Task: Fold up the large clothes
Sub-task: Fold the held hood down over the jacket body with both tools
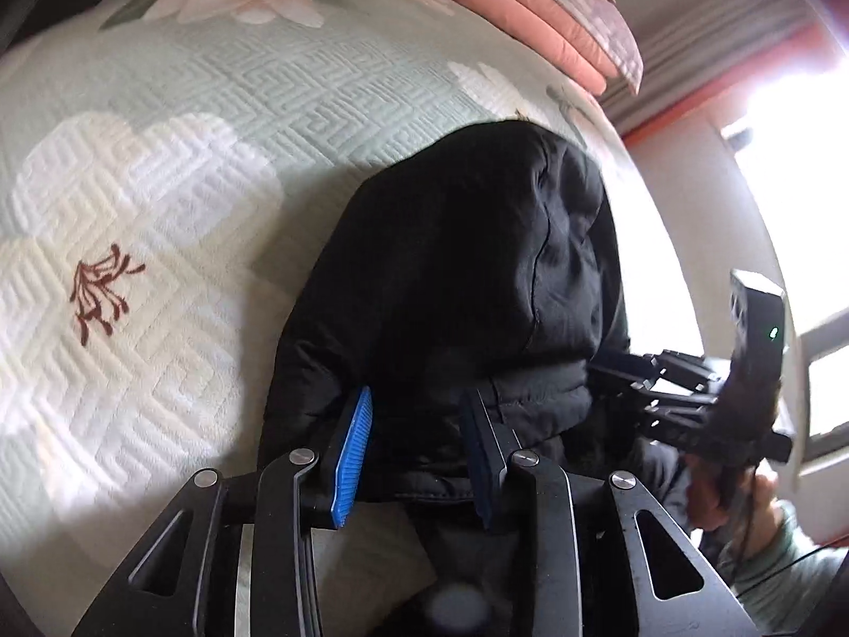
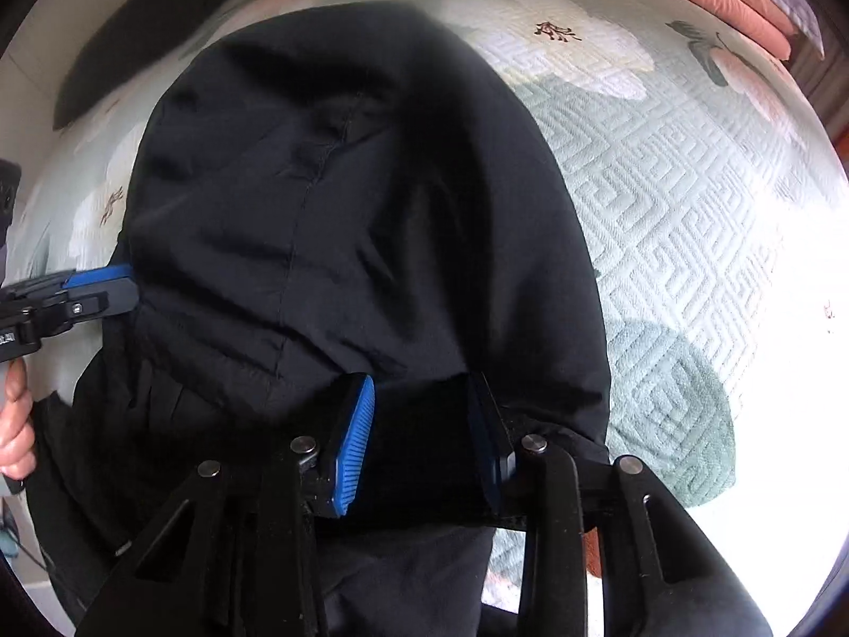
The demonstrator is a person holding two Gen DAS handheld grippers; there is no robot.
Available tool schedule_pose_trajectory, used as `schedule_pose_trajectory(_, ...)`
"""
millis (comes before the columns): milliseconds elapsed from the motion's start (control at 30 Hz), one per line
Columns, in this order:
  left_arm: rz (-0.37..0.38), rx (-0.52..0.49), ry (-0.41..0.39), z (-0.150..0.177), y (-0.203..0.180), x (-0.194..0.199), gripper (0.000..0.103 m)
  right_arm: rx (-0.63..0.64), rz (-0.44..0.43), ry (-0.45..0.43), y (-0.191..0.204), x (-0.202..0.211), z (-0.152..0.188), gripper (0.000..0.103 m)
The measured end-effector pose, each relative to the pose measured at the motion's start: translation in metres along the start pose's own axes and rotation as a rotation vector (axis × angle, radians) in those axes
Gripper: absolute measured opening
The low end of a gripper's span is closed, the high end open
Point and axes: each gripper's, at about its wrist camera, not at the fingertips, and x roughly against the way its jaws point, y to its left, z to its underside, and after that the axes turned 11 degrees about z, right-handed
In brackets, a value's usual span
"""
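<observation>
The black jacket [image 2: 339, 201] lies on the flowered bedspread [image 1: 159, 170], its length running straight away from both tongs, and the left gripper [image 1: 416, 456] and right gripper [image 2: 419, 443] each clench its thick near edge, side by side.

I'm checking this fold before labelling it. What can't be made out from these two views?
- Left wrist view: the black jacket fills the left claw; its near edge is hidden behind the claw's arms.
- Left wrist view: the right claw's tips are buried in jacket fabric.
- Right wrist view: the jacket's lower part is cut off by the frame and the right claw.
- Right wrist view: the bedspread is washed out by glare.
</observation>
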Motion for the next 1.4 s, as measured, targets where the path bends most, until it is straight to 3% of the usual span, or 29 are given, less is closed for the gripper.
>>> schedule_pose_trajectory(67,0.005,0.000,-0.001,-0.002,-0.004,0.010,0.035,0.048,0.013,-0.013,0.001,0.009,0.000,0.038)
schedule_pose_trajectory(167,0.011,-0.078,-0.017,-0.010,-0.022,0.033,0.035,0.027,-0.109,-0.024,-0.023,0.038,-0.002,0.039)
schedule_pose_trajectory(200,0.018,-0.111,-0.036,-0.014,-0.027,0.043,0.036,0.014,-0.141,-0.048,-0.036,0.048,-0.004,0.045)
schedule_pose_trajectory(233,0.020,-0.135,-0.055,-0.020,-0.032,0.051,0.043,0.006,-0.156,-0.068,-0.049,0.056,-0.008,0.061)
schedule_pose_trajectory(267,0.017,-0.150,-0.072,-0.027,-0.034,0.057,0.056,0.000,-0.162,-0.083,-0.061,0.059,-0.012,0.068)
schedule_pose_trajectory(300,0.010,-0.154,-0.082,-0.036,-0.032,0.059,0.063,-0.008,-0.146,-0.097,-0.074,0.059,-0.016,0.074)
schedule_pose_trajectory(367,-0.004,-0.137,-0.075,-0.054,-0.019,0.054,0.067,-0.040,-0.136,-0.078,-0.100,0.049,-0.026,0.074)
schedule_pose_trajectory(400,0.013,-0.107,-0.061,-0.061,-0.009,0.050,0.067,-0.065,-0.174,-0.053,-0.111,0.041,-0.029,0.074)
schedule_pose_trajectory(533,0.205,0.037,0.054,-0.079,0.028,0.022,0.067,-0.142,-0.417,0.053,-0.135,0.000,-0.033,0.074)
schedule_pose_trajectory(633,0.275,0.078,0.131,-0.076,0.044,-0.002,0.067,-0.171,-0.535,0.124,-0.141,-0.036,-0.035,0.069)
schedule_pose_trajectory(733,0.374,0.100,0.153,-0.071,0.052,-0.014,0.067,-0.204,-0.659,0.098,-0.151,-0.039,-0.031,0.068)
schedule_pose_trajectory(800,0.437,0.121,0.159,-0.072,0.053,-0.020,0.067,-0.220,-0.778,0.106,-0.151,-0.043,-0.034,0.057)
schedule_pose_trajectory(833,0.438,0.120,0.160,-0.072,0.051,-0.022,0.067,-0.199,-0.788,0.110,-0.145,-0.047,-0.040,0.057)
schedule_pose_trajectory(933,0.404,0.090,0.147,-0.069,0.037,-0.028,0.062,-0.161,-0.780,0.107,-0.125,-0.054,-0.054,0.055)
schedule_pose_trajectory(967,0.388,0.078,0.145,-0.068,0.032,-0.029,0.042,-0.167,-0.793,0.101,-0.123,-0.050,-0.057,0.049)
schedule_pose_trajectory(1000,0.362,0.060,0.138,-0.066,0.028,-0.028,0.028,-0.160,-0.789,0.095,-0.121,-0.049,-0.058,0.035)
schedule_pose_trajectory(1067,0.338,0.019,0.102,-0.062,0.017,-0.015,0.017,-0.109,-0.737,0.049,-0.115,-0.031,-0.049,0.024)
schedule_pose_trajectory(1233,0.314,-0.176,0.014,-0.037,-0.044,0.048,0.016,0.034,-0.606,-0.132,-0.104,0.064,-0.029,0.020)
schedule_pose_trajectory(1400,0.206,-0.401,-0.034,0.012,-0.123,0.115,0.016,0.195,-0.402,-0.293,-0.074,0.169,0.024,0.017)
